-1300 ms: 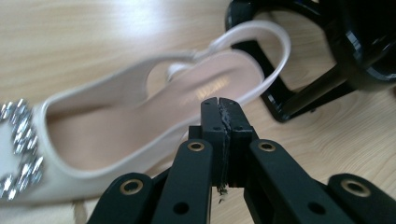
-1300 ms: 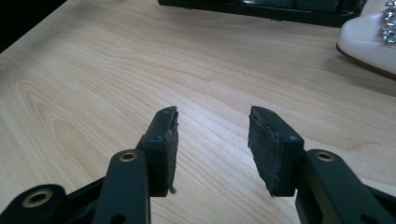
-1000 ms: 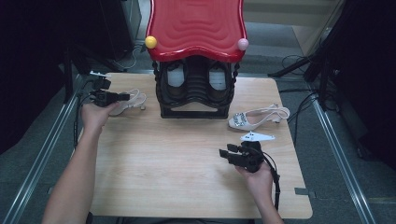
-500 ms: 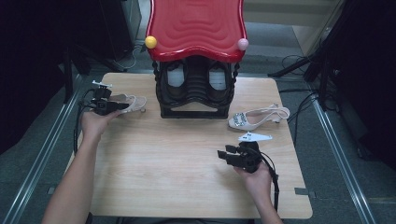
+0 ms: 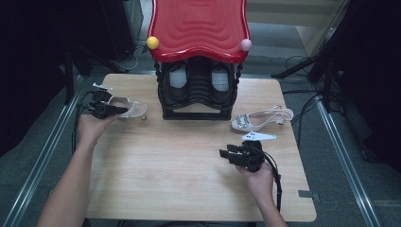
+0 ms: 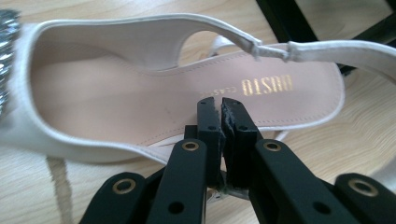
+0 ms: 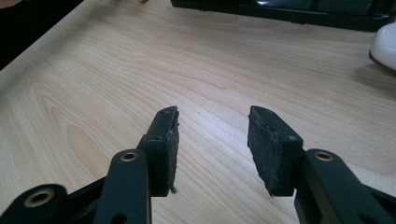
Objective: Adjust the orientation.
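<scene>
A pale beige slingback sandal lies on the wooden table at the left, beside the rack. My left gripper is shut on the sandal's near side edge, with the jaws pinching the rim by the heel part. A second matching sandal with a sparkly toe ornament lies at the right of the table. My right gripper hovers low over bare wood in front of that sandal, open, with nothing between its fingers.
A black shoe rack with a red wavy top stands at the table's far middle, with a yellow ball and a pink ball on its corners. Pale shoes sit inside it. Metal rails flank the table.
The left hand and its sandal have shifted slightly toward the person's side. The right gripper has stayed about where it was, still open.
</scene>
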{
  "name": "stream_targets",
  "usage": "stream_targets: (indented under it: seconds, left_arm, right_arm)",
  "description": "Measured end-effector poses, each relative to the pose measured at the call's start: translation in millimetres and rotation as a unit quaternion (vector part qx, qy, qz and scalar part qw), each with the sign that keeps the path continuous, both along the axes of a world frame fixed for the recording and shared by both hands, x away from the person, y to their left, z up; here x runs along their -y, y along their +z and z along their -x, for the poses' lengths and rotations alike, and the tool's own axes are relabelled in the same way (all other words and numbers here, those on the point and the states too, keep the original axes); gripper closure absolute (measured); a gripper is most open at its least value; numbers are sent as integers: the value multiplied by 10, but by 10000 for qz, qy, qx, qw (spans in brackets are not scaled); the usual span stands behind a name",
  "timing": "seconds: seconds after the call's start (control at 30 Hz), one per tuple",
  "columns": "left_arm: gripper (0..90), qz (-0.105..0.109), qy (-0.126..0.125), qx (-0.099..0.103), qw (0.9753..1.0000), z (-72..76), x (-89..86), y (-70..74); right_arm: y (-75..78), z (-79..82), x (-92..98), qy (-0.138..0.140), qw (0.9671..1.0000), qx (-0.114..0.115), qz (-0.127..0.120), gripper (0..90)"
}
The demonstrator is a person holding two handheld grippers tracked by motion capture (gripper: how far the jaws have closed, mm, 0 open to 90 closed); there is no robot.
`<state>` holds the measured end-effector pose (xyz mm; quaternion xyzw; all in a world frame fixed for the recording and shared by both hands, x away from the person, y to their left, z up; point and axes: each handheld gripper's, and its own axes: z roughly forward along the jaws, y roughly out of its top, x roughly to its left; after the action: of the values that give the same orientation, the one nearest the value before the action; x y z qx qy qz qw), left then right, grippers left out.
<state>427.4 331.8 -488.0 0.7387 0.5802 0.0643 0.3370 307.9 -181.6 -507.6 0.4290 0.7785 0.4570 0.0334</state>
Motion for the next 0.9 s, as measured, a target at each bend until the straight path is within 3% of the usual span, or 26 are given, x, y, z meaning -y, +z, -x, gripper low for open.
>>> stream_targets:
  seconds: [0.13,0.2,0.3,0.47,0.6,0.63,0.8,0.9]
  left_arm:
    - [868,-81,61,-9,9999,23,-36,5]
    - [867,-186,-31,-101,9998,35,-83,13]
    - [867,-225,17,-111,9997,44,-109,2]
    - [867,-251,37,-105,9996,47,-146,1]
    - [865,-321,20,-127,9994,38,-166,13]
    - [865,-354,38,-125,9993,37,-172,15]
    - [863,-307,130,-105,9994,60,-270,37]
    - [863,-274,209,-69,9994,78,-320,47]
  right_arm:
    - [3,-29,17,147,9999,-12,-65,560]
    - [13,-35,24,240,9997,11,-108,541]
    - [32,-48,17,216,9997,-89,-112,493]
    - [113,-34,41,119,9995,13,-277,500]
    - [172,43,41,-9,9988,489,-88,482]
    - [171,53,37,-10,9987,509,-56,471]
    - [108,33,25,123,9997,185,-111,456]
    - [98,26,31,208,9996,141,-120,458]
